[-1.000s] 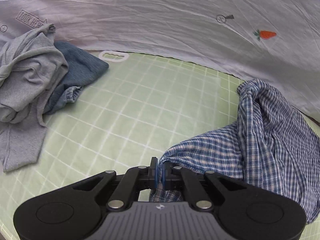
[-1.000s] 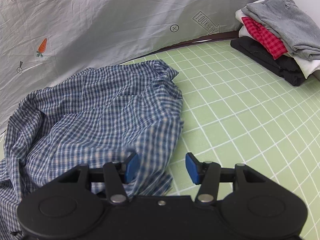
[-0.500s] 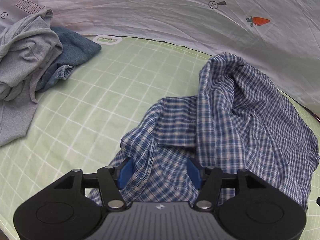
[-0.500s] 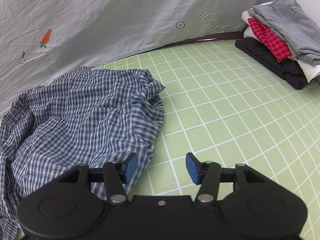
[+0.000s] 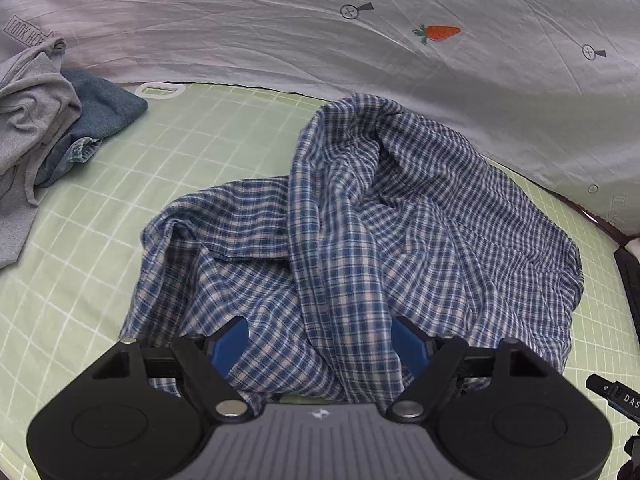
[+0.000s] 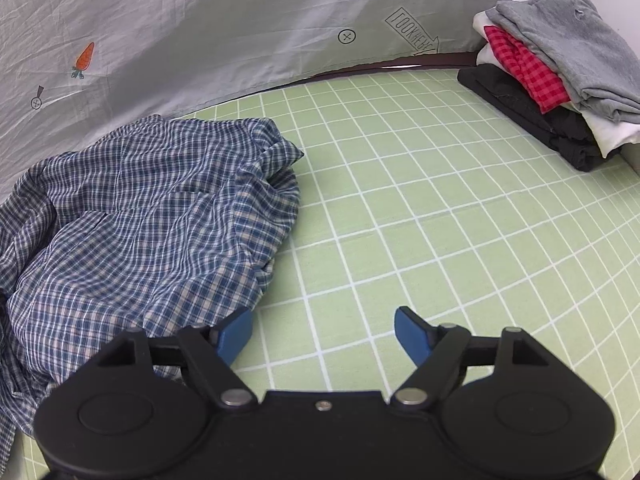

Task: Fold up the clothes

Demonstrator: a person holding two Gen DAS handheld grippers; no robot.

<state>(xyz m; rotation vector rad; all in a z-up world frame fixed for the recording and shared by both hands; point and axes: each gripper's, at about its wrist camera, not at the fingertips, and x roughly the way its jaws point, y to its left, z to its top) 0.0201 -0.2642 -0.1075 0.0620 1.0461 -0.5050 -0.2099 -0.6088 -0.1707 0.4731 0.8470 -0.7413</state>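
A: Where's the shirt?

B: Blue plaid shirt [image 5: 360, 232] lies crumpled on the green grid mat [image 5: 192, 152], mid-frame in the left wrist view, running from centre down to 6 o'clock. In the right wrist view it's at 9 o'clock [image 6: 136, 216].

A: Left gripper?

B: Left gripper [image 5: 324, 340] has its jaws spread wide, w/ a ridge of shirt fabric bunched up btwn the blue pads [image 5: 230, 342]. Pads aren't pinching it; can't tell if they touch the cloth.

A: Right gripper?

B: Right gripper [image 6: 324, 334] is also spread wide, nothing held. Bare mat btwn the fingers; the left-hand pad [image 6: 236, 334] sits just beside the shirt's edge at 7 o'clock.

A: Other stuff?

B: Left view: unfolded pile at 9–10 o'clock, a grey garment [image 5: 32, 120] over a denim-blue one [image 5: 100, 112], well apart from the shirt. Right view: folded stack [image 6: 560, 80] at 2 o'clock, grey on top, red check, white and black under it. A pale sheet [image 6: 200, 20] w/ carrot prints hangs behind the mat, 12 o'clock in both views.
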